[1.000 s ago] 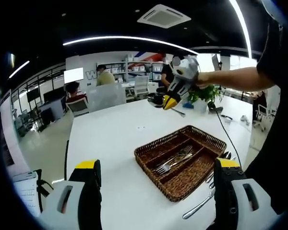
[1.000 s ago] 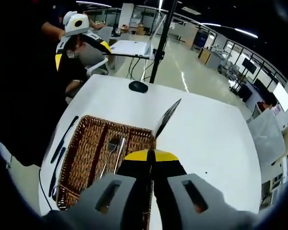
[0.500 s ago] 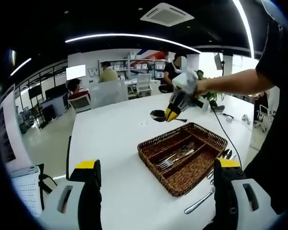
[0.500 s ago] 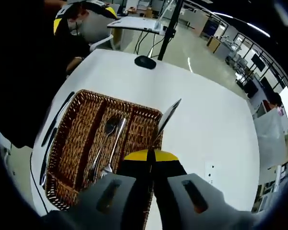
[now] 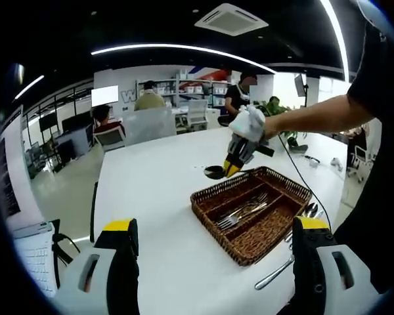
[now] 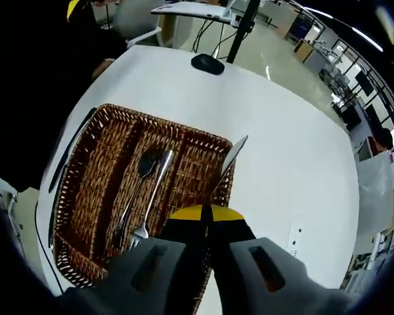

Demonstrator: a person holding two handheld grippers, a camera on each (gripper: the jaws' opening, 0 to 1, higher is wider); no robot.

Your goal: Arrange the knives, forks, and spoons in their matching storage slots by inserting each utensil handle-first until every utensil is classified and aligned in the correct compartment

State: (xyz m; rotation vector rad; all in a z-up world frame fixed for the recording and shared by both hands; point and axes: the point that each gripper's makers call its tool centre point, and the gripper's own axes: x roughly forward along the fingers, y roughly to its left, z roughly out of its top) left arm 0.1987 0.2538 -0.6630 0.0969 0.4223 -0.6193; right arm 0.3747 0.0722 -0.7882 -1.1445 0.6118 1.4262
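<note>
White bench (image 5: 157, 197) across the middle of the left gripper view, running on to the right half of the right gripper view. Brown wicker tray (image 6: 95, 170) at left centre of the right gripper view, three long compartments; same tray right of centre in the left gripper view (image 5: 213, 197). Right claw (image 6: 205, 213) at bottom centre of its own view, jaws pressed together on a knife (image 6: 230, 161), blade slanting toward upper right, over the tray's right compartment and its right rim. Same claw in the left gripper view at upper right of centre (image 5: 231, 167), just above the tray's far rim, held by a hand (image 5: 249, 125). Left claw (image 5: 213, 236) along the bottom of its own view, jaws wide apart, nothing between, well short of the tray. Forks (image 6: 148, 203) in the middle compartment. Loose utensils (image 5: 276, 275) on the bench along the tray's side, lower right in the left gripper view; dark ones (image 6: 69, 154) at the left edge of the tray in the right gripper view. Small black object (image 6: 207, 63) on the bench, top centre of the right gripper view.
</note>
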